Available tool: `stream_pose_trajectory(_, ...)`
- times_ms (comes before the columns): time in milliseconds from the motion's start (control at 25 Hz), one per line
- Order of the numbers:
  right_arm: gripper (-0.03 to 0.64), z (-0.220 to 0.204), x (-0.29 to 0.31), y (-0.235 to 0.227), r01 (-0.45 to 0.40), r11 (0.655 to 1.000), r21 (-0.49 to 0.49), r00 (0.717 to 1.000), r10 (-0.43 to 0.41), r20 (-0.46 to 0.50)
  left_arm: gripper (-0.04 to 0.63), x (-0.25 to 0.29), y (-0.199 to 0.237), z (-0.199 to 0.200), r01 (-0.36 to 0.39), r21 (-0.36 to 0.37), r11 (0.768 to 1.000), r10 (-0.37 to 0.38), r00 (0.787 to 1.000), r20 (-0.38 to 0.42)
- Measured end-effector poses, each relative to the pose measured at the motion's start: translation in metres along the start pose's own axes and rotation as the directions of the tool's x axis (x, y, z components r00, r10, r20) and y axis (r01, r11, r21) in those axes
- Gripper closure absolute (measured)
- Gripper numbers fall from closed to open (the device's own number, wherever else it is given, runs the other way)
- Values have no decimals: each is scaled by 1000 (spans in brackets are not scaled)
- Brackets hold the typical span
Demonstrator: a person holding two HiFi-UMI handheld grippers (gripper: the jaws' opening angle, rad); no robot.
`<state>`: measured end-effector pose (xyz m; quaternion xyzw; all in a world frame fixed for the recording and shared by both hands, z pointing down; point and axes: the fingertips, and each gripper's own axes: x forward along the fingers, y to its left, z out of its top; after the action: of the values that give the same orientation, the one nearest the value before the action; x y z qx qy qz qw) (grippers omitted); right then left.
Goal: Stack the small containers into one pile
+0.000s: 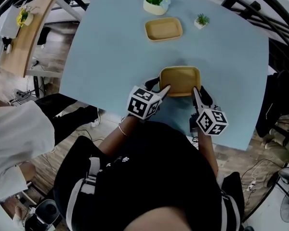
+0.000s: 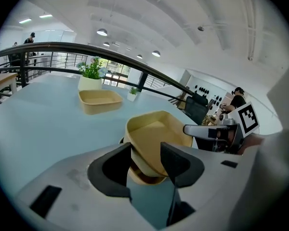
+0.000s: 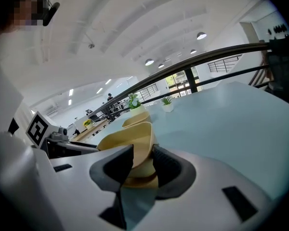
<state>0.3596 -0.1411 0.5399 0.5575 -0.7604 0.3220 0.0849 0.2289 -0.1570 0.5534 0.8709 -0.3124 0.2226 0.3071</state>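
Your left tool (image 2: 145,160) is clenched on the near tan container (image 1: 180,80): in the left gripper view one dark pad sits inside the tray's corner and the other presses its outer wall, with the rim standing between them. Your right tool (image 3: 142,162) is clamped the same way on the opposite side of that container, the wall pinched between its two pads. In the head view the two tools come in from the tray's two near corners, left tool on the left and right tool on the right, each with its marker cube trailing back toward your body.

The near tan container is a shallow rectangular tray with rounded corners. It lies over the pale blue desk (image 1: 111,52), close to the edge nearest you and roughly in front of your chest. In both gripper views it looks tilted, and you cannot tell from these views whether its base touches the desk.

A second tan container (image 1: 164,29) of the same shape sits flat on the desk, well apart from the held one, toward the far edge. Just beyond it stands a large potted plant (image 1: 155,1) in a cream pot, and a small potted plant (image 1: 201,21) stands beside the tray's right end.

A person in white (image 1: 14,143) is at the left edge of the head view.
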Motion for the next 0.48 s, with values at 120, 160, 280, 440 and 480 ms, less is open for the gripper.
stream_pose_trajectory(120,485,-3,1,-2,-17,1000,2,1000,17,-10,425,1,0,-4,-12,-4,1000,12,1000,-11)
stream_pose_trajectory(160,485,-4,2,-2,-22,1000,2,1000,22,-12,425,1,0,-5,-18,-2,1000,18,1000,-16)
stream_pose_trajectory(280,485,-7,3,0,-39,999,-5,999,39,-23,423,1,2,-10,-34,3,999,34,999,-35)
stream_pose_trajectory(440,483,-12,5,2,-54,998,-25,998,53,-42,422,0,4,-13,-54,4,999,54,998,-45)
stream_pose_trajectory(480,483,-14,5,1,-56,998,-26,997,55,-45,420,1,4,-14,-57,6,998,57,997,-49)
